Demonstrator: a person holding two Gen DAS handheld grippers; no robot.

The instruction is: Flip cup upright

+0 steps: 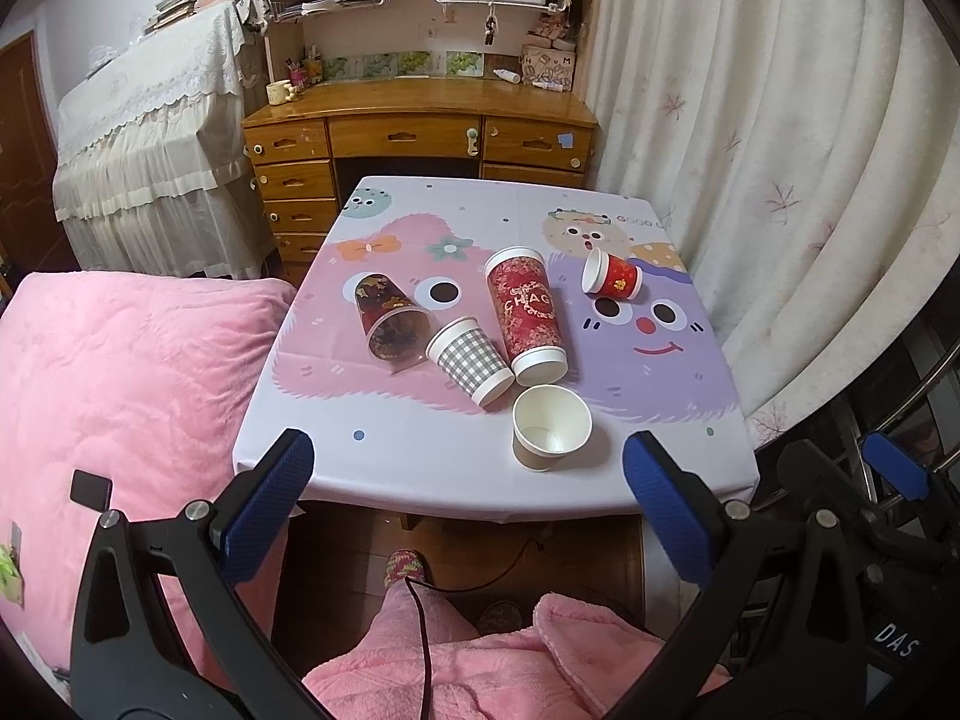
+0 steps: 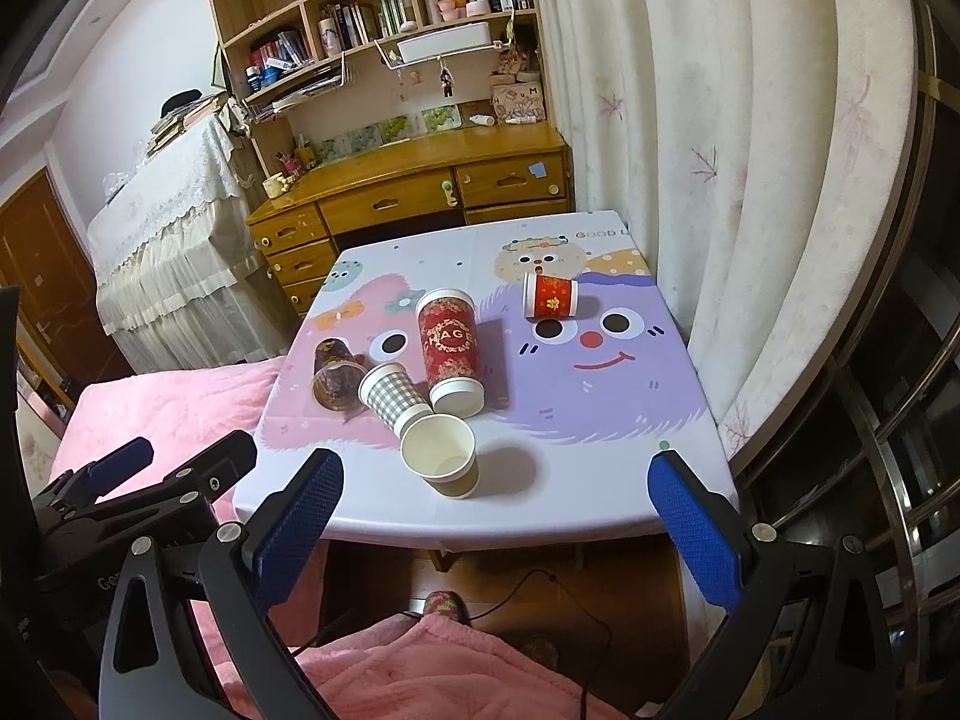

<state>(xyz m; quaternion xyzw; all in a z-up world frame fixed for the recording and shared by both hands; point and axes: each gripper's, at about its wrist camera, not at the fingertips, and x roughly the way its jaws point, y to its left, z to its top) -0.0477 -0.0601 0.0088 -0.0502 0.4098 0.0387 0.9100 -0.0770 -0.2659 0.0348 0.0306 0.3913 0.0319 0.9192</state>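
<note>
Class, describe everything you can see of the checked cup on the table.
The checked cup is a small paper cup with a grey-and-white check pattern and a white rolled rim. It lies on its side on the table, mouth towards the camera and to the right, base towards the far left. It lies between the dark clear cup and the tall red cup, close against both.

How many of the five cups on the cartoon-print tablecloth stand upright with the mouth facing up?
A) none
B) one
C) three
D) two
B: only the plain white paper cup nearest the table's front edge stands mouth-up; the grey checked paper cup, tall red patterned cup, dark clear plastic cup and small red paper cup all lie on their sides.
</note>
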